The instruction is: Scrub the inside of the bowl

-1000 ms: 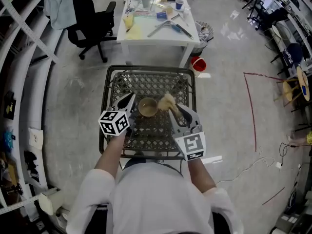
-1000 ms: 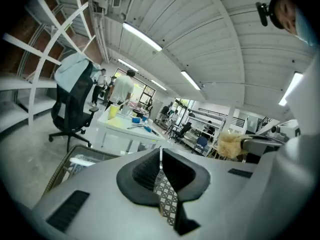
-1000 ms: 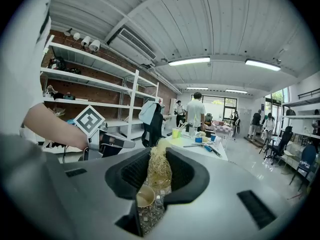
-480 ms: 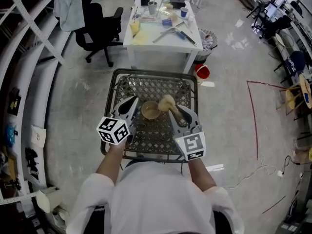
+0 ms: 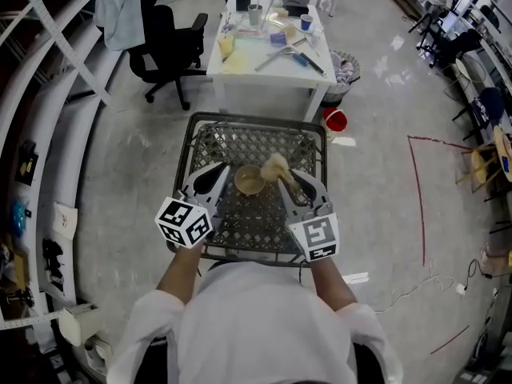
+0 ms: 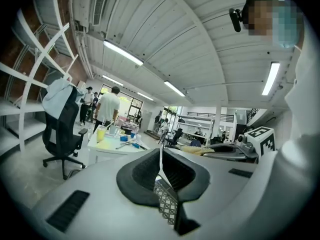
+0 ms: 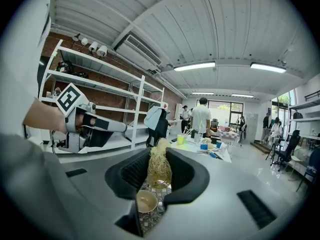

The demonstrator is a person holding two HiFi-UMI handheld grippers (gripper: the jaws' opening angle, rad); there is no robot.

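Looking down, we see the small round tan bowl sitting upright on the black metal lattice tabletop, between our two grippers. Our right gripper has its jaws clamped on a pale straw-coloured fibrous scrubber, whose tuft sits just beside the bowl's right rim; we cannot tell whether they touch. Our left gripper hangs just left of the bowl, apart from it, jaws pressed together with nothing between them.

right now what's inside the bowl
The bowl shows a bare tan inside, nothing in it. The fibre scrubber in the right gripper is beside it. That gripper's finger covers one edge in its view.
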